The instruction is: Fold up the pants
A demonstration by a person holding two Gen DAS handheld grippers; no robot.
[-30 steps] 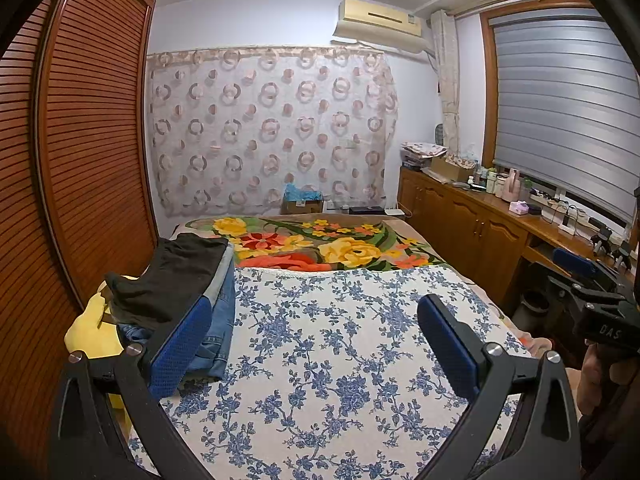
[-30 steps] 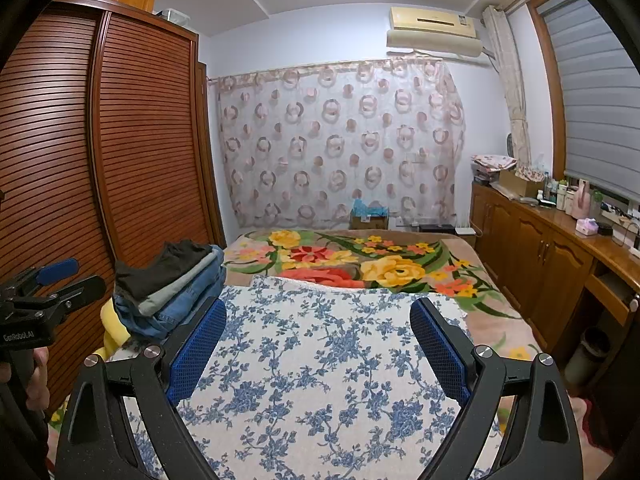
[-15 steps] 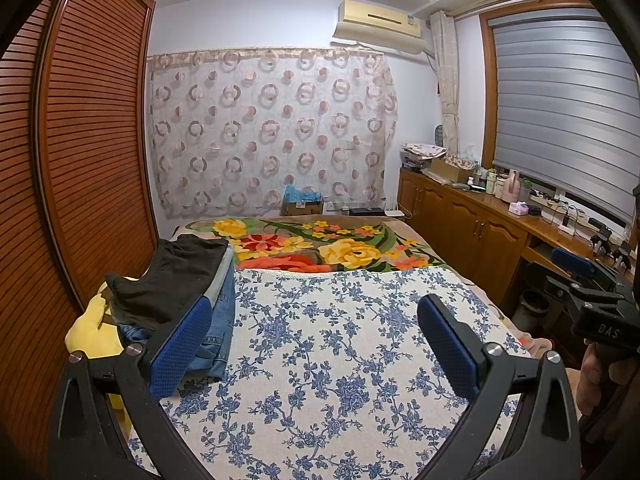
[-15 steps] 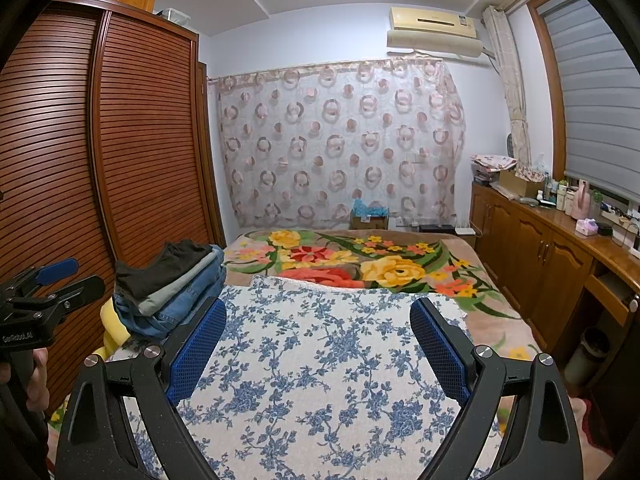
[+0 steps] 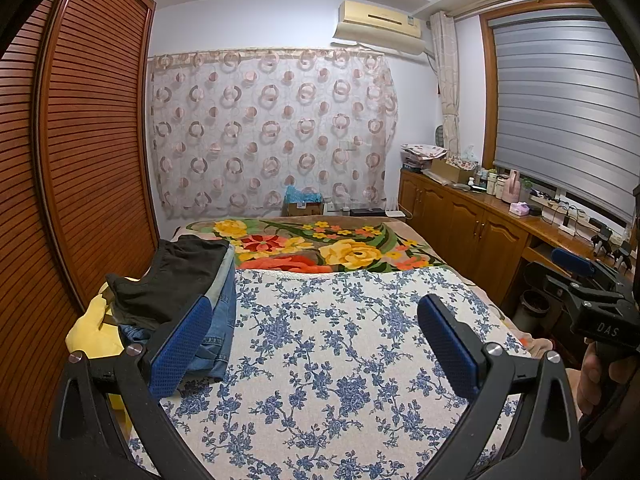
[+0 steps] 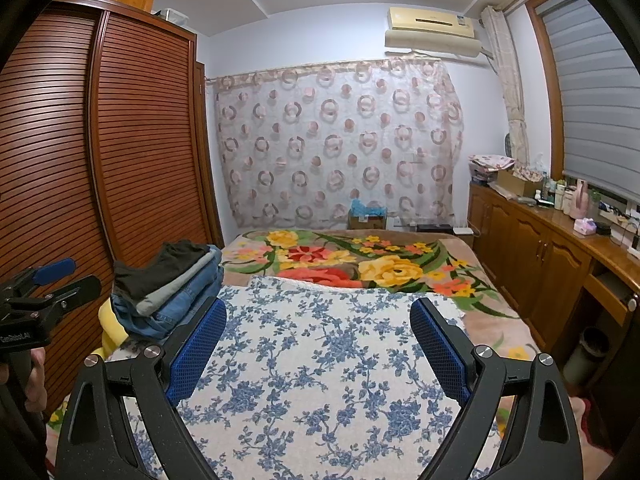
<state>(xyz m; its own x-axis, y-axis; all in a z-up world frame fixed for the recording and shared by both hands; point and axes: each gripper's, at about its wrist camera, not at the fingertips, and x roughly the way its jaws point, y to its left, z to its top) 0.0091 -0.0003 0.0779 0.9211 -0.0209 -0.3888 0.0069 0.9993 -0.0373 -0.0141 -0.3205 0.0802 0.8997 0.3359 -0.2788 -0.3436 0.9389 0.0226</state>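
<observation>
At 9 o'clock in both views stands a wardrobe (image 5: 80,160) with slatted wooden doors; only the right wrist view shows the small cupboard doors above it. Just inside that, at 8 o'clock, a stack of folded pants (image 5: 188,292) lies on the bed's left edge, black on top, grey beneath, blue denim lowest. The right wrist view shows these layers edge-on (image 6: 168,288), while the left wrist view looks down on the black top piece and shows more of a yellow cloth (image 5: 92,332) under the stack.

The left gripper (image 5: 316,344) hangs over the blue-flowered sheet (image 5: 320,340), jaws spread wide and holding nothing; its left finger overlaps the stack in the picture, though contact cannot be told. The right gripper (image 6: 316,344) is likewise released and empty above the sheet.

Each view catches the other gripper at its edge: the right one at 3 o'clock, the left one at 9 o'clock. A wooden cabinet (image 5: 472,232) runs along 3 o'clock.
</observation>
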